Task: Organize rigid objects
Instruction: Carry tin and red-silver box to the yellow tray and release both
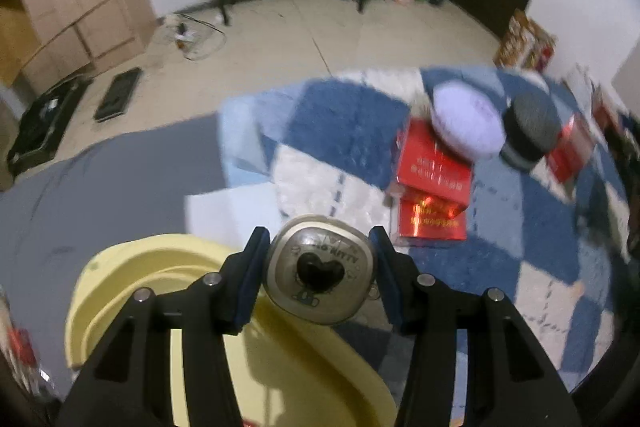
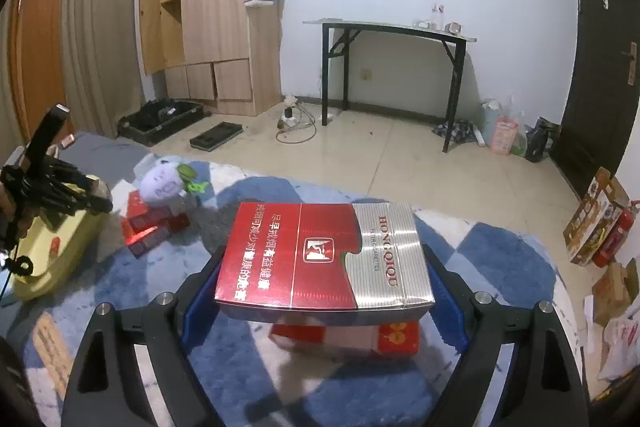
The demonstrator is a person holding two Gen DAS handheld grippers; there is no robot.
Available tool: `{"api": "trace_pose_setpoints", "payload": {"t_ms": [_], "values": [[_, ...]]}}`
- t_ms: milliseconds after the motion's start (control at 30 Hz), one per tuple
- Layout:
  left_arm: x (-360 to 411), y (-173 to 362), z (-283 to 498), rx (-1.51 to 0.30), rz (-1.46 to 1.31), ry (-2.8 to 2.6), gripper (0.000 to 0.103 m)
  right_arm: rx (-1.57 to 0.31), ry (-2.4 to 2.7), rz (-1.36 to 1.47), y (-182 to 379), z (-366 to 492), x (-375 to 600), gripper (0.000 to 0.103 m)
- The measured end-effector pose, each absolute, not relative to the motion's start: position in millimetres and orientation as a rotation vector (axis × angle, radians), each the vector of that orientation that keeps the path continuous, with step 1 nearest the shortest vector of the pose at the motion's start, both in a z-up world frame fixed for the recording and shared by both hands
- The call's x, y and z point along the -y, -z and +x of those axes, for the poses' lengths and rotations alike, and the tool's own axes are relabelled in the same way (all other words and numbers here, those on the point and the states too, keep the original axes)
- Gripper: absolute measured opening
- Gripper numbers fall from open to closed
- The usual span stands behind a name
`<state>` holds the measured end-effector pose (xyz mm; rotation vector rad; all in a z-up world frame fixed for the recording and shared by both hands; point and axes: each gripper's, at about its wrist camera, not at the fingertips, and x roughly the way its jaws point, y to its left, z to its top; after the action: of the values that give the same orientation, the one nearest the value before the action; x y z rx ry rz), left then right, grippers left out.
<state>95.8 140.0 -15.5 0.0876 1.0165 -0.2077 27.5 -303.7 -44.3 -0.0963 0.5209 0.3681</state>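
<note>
both tongs are loaded and neither load is put away yet. the left tongs [image 1: 320,267] are pinching a small rounded metal tin [image 1: 320,269] with a black heart on its lid, the blue pads pressed to its two sides; it hangs over the near rim of the yellow basin [image 1: 120,267], which looks the likely collecting place. the right tongs [image 2: 324,291] stand wide but are gripping a red and silver cigarette carton [image 2: 324,255] by its short ends, held flat and clear of the blue and white checked mat [image 2: 260,195]. directly under that carton a second red box [image 2: 344,341] lies on the mat. from the right wrist view, a red item [image 2: 54,245] shows against the basin's side, whether inside it or printed on it cannot be told, so work already done is uncertain. left to sort, as judged from both views: a stack of red cartons [image 1: 434,183] on the mat to the right of the basin, a pale purple plush toy [image 1: 466,123] resting on that stack, a dark round jar [image 1: 528,131] just beside the toy, and another red box [image 1: 570,151] further right. the plush is soft and may not belong with the rigid lot. overall the job appears early to midway, with two pieces in transit and several remaining on the mat.
</note>
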Motion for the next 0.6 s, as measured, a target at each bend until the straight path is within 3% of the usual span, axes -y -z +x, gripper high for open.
{"api": "trace_pose_setpoints", "payload": {"t_ms": [300,600], "values": [[-205,-28,26,-0.960,0.020,0.067,0.053,-0.415,-0.592,-0.252,2,-23,228,0.088],[-271,27,-42,-1.074,-0.124,-0.046,0.053,-0.492,-0.828,-0.374,15,-47,73,0.088]]}}
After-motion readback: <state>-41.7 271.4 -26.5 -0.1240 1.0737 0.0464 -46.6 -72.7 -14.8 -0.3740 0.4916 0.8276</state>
